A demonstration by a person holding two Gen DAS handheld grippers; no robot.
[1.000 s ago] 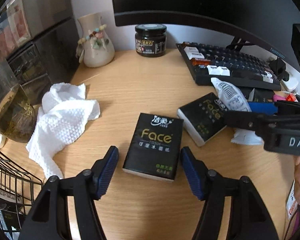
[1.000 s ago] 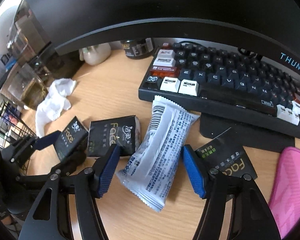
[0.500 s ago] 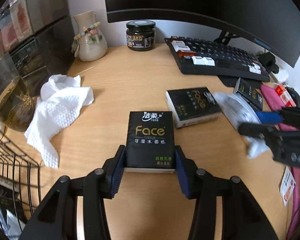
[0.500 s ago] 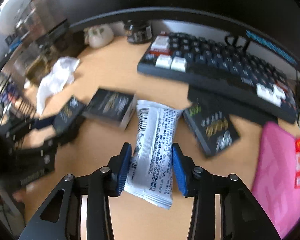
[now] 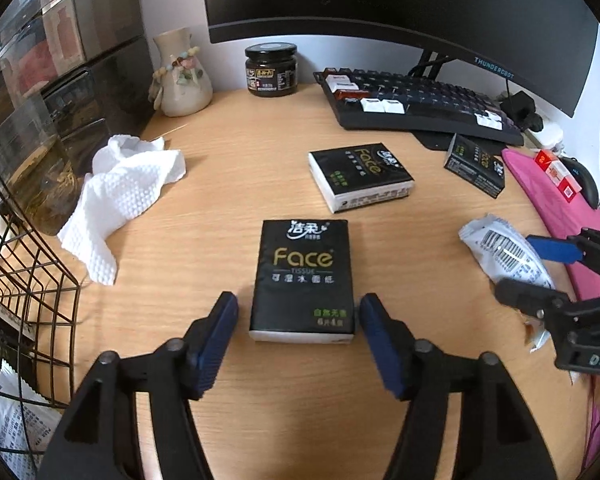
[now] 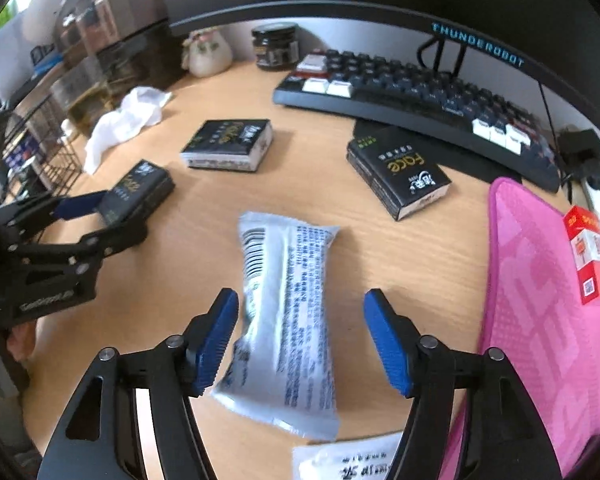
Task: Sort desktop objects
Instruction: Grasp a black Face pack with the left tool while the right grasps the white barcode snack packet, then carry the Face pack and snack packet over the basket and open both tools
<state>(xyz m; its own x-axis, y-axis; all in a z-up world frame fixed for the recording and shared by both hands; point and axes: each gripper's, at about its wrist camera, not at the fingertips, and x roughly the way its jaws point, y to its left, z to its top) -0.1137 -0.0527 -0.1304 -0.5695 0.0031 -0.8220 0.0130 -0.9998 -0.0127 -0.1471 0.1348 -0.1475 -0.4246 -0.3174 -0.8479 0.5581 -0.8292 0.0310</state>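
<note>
A black Face tissue pack (image 5: pixel 303 280) lies flat on the wooden desk between the blue pads of my left gripper (image 5: pixel 298 342), which is open with gaps on both sides. A silver-white snack packet (image 6: pixel 286 320) lies on the desk between the pads of my right gripper (image 6: pixel 300 342), also open and not touching it. A second Face pack (image 5: pixel 360 176) and a third (image 5: pixel 476 166) lie farther back. The right gripper (image 5: pixel 540 272) shows at the right of the left wrist view. The left gripper (image 6: pixel 92 220) shows at the left of the right wrist view.
A crumpled white cloth (image 5: pixel 124 192), a black wire basket (image 5: pixel 24 280), a vase (image 5: pixel 180 76) and a dark jar (image 5: pixel 271 69) stand left and back. A keyboard (image 5: pixel 416 100) sits under the monitor. A pink mat (image 6: pixel 540 300) with a red box (image 6: pixel 590 256) lies right.
Both grippers have opened: the left let go of the Face pack, the right let go of the snack packet. Both items now rest on the desk.
</note>
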